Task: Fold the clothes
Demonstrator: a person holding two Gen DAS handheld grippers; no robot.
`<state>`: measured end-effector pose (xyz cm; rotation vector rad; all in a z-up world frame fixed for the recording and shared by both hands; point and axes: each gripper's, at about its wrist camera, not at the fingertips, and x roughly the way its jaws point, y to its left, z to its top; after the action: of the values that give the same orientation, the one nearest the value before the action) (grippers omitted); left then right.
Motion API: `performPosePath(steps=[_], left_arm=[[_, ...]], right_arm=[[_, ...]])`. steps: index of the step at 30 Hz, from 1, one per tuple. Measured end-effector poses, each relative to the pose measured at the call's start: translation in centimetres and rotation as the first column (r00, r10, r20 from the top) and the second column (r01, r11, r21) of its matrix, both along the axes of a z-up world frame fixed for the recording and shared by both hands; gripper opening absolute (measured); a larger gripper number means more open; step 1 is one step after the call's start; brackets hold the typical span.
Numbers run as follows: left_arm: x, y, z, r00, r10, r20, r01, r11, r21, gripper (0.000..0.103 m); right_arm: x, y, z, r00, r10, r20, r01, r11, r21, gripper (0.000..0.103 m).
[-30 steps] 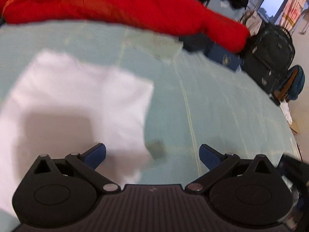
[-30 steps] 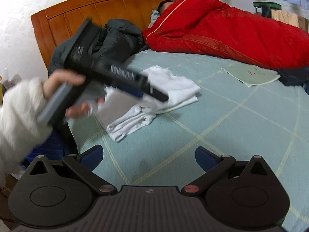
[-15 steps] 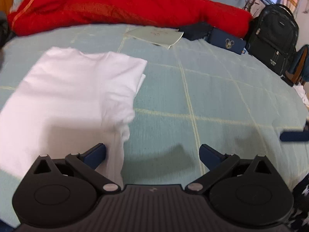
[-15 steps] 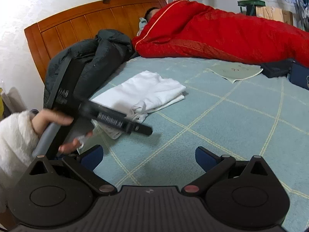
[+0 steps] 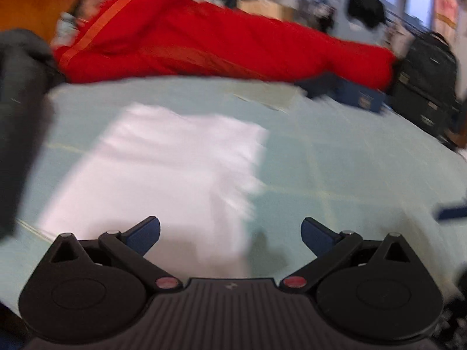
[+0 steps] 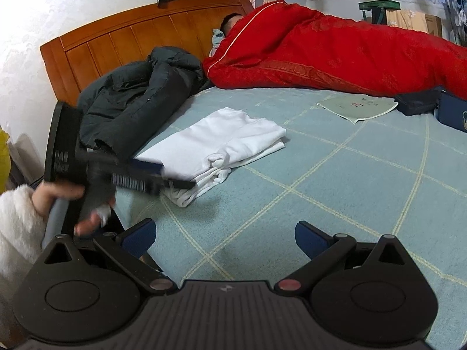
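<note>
While a person lies under a bright red quilt [image 6: 335, 49] at the far side, the folded white cotton garment [image 6: 221, 143] rests on the pale green checked bedspread [image 6: 335, 180], beside a dark puffy jacket [image 6: 137, 96]. At the garment's near corner hovers the left gripper [image 6: 178, 182], held by a hand [image 6: 58, 198] in a fluffy white sleeve [image 6: 17, 227], fingers spread wide and empty. Well short of the garment, the right gripper [image 6: 224, 237] also gapes over bare bedspread
</note>
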<state>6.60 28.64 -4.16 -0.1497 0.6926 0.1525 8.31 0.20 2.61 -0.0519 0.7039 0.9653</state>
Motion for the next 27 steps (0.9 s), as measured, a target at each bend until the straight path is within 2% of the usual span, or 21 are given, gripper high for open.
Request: performPosePath(steps=[3,4,6,7,9,12,16,19,22,24,27], left_arm=[[1.6,4.2,-1.2,0.993,0.114,-0.027,-0.114,0.993,0.004,0.102],[2.1,5.6,-2.0,0.987,0.153,-0.055,-0.154,0.988,-0.015,0.102],[2.1,7.8,-3.7,0.974,0.194,-0.117,-0.206,0.973,-0.105,0.102],[2.0,8.3,-4.0,0.972,0.196,-0.126,-0.211,0.969,-0.125,0.102],[1.5,8.0,-3.4,0.978,0.179,-0.106,-0.19,0.976,-0.11,0.102],[2.1,7.3,-1.6,0.989,0.135,-0.058,-0.138,0.988,-0.064,0.102],[5.5,6.4,-0.6,0.994,0.107,-0.037,-0.107,0.994,0.016,0.102],[8.1,6.2,-1.4,0.992,0.104,-0.072,-0.101,0.994,0.04,0.102],[9.6,6.7,-3.5,0.987,0.124,-0.106,-0.123,0.992,0.018,0.102],[9.2,6.8,-4.2,0.987,0.132,-0.09,-0.131,0.991,0.009,0.102],[8.4,6.0,-3.4,0.984,0.154,-0.094,-0.152,0.988,0.028,0.102]], right_arm=[[0.1,0.2,-0.2,1.0,-0.001,-0.002,0.001,1.0,-0.006,0.103],[0.1,0.3,-0.2,1.0,-0.001,-0.004,0.001,1.0,-0.008,0.103],[0.3,0.4,-0.3,1.0,-0.002,-0.006,0.002,1.0,-0.012,0.103],[0.4,0.4,-0.4,1.0,-0.003,-0.007,0.003,1.0,-0.013,0.103],[0.7,0.4,-0.5,1.0,-0.011,-0.011,0.011,1.0,-0.015,0.103],[1.2,0.7,-0.8,0.999,-0.024,-0.027,0.023,1.0,-0.015,0.103],[1.3,1.1,-1.2,0.999,-0.021,-0.037,0.02,0.999,-0.028,0.103],[1.2,1.2,-1.4,0.999,-0.027,-0.025,0.026,0.998,-0.049,0.103],[1.5,1.1,-1.6,0.999,-0.036,-0.03,0.034,0.998,-0.061,0.103],[1.6,1.1,-1.9,0.998,-0.04,-0.042,0.037,0.997,-0.068,0.103],[1.8,1.1,-2.2,0.998,-0.042,-0.055,0.038,0.996,-0.076,0.103]])
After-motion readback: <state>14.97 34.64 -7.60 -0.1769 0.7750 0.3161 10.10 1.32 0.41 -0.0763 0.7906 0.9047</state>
